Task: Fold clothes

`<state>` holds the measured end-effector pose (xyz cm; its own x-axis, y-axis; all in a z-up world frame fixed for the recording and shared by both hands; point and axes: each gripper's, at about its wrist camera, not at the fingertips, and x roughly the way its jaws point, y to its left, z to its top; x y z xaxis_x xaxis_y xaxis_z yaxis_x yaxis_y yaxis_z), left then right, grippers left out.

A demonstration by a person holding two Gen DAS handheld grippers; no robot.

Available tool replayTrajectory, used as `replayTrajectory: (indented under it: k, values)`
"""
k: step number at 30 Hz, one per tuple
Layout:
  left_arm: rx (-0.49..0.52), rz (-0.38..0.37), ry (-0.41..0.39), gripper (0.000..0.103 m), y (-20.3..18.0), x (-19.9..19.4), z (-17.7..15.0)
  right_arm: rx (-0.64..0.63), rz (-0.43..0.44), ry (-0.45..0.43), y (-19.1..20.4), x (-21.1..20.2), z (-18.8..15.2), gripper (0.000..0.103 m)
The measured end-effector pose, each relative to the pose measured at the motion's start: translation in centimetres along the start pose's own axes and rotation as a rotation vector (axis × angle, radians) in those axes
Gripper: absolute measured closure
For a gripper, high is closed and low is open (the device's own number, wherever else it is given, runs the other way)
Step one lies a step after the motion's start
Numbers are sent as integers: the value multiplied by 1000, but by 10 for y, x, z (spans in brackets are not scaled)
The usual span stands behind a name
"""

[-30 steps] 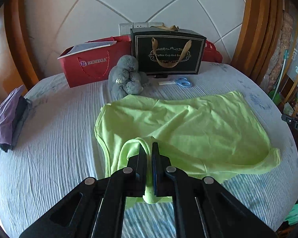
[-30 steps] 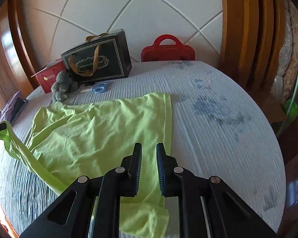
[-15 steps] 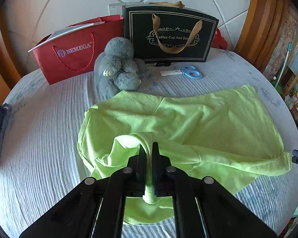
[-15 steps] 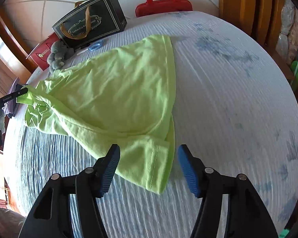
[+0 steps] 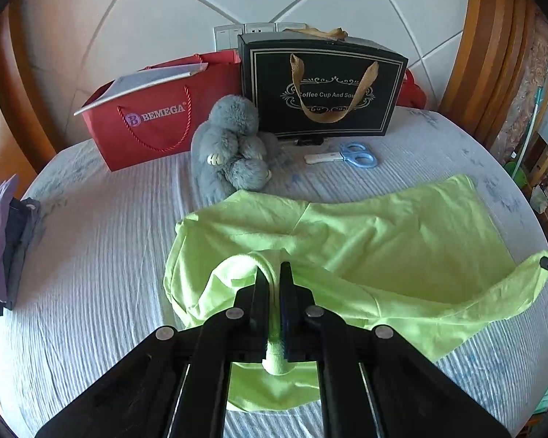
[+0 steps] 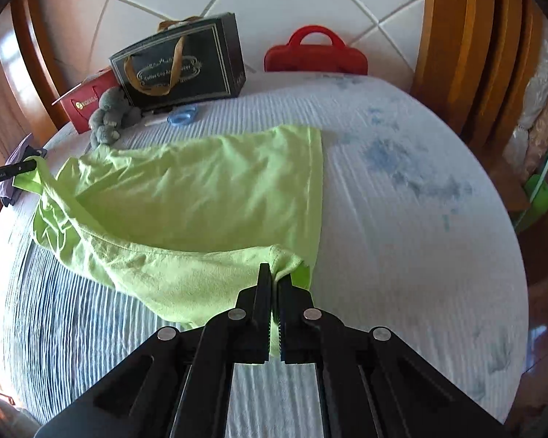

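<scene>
On the pale ribbed bedspread (image 5: 91,255): lime-green shirt (image 5: 383,241), spread wide, far edge just short of grey plush toy (image 5: 233,146) and blue scissors (image 5: 358,154).

Left gripper (image 5: 274,277): clenched on a fold of the shirt's near edge, cloth bulging as a loop above the tips and hanging below the pads. Same pinch as a second ago and half a second ago. Fabric near it now more bunched than a second ago, left side rumpled into a hump where it earlier lay flatter. Plush toy and black gift bag (image 5: 321,87) larger and closer than a second ago, slightly further back than half a second ago.

Right gripper (image 6: 274,281): clamped on a corner of the shirt, a scrap of green poking out beside the tips. Jaws just been closing; half a second ago spread wide with that corner lying loose between them, a second ago nearly together over flat cloth. Corner now lifted off the bedspread, with a taut ridge of cloth running from it toward the far left, where the other gripper shows dark at the frame edge.

Against the headboard: red bag (image 5: 153,120) marked BEMEGA beside the black gift bag, red case (image 6: 316,54) further right. Purple and dark clothes (image 5: 3,244) stacked at the bed's left edge.
</scene>
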<state>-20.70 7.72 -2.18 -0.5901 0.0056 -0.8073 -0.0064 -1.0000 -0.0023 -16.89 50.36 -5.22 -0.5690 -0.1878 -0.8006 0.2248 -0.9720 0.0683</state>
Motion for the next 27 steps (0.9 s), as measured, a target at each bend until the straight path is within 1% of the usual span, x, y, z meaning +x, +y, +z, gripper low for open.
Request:
replayTrajectory:
  k: [4, 8, 10, 11, 12, 13, 14, 15, 16, 18, 21, 23, 25, 27]
  values:
    - [7, 15, -18, 100, 4, 17, 38, 17, -1, -61, -19, 14, 62, 101]
    - [5, 32, -2, 100, 13, 52, 77, -3, -15, -60, -26, 54, 119, 101]
    - [-4, 43, 27, 100, 18, 74, 86, -11, -28, -52, -27, 77, 139, 101]
    - [-9, 49, 42, 96, 21, 85, 91, -12, -34, -49, -27, 89, 147, 101]
    - [-13, 55, 56, 96, 24, 96, 95, -14, -40, -45, -27, 102, 156, 99]
    - [-18, 61, 70, 84, 27, 107, 100, -3, -40, -36, -29, 114, 161, 88]
    - [-27, 62, 67, 62, 31, 107, 97, 20, -46, -15, -31, 124, 163, 76]
    - [-35, 64, 64, 55, 34, 106, 94, 43, -51, 6, -33, 133, 165, 41]
    - [-44, 66, 61, 53, 38, 106, 91, 63, -48, 12, -35, 138, 164, 23]
    - [-50, 70, 54, 46, 46, 100, 82, 81, -32, 9, -37, 134, 156, 24]
    - [-61, 94, 49, 45, 59, 79, 56, 96, -15, 0, -38, 120, 138, 24]
    - [-108, 99, 60, 43, 71, 64, 33, 118, 4, -4, -39, 105, 120, 24]
    - [-148, 106, 84, 42, 78, 56, 6, 137, 21, -4, -40, 92, 98, 19]
    - [-177, 112, 117, 41, 82, 51, -21, 140, 14, 14, -40, 82, 75, 15]
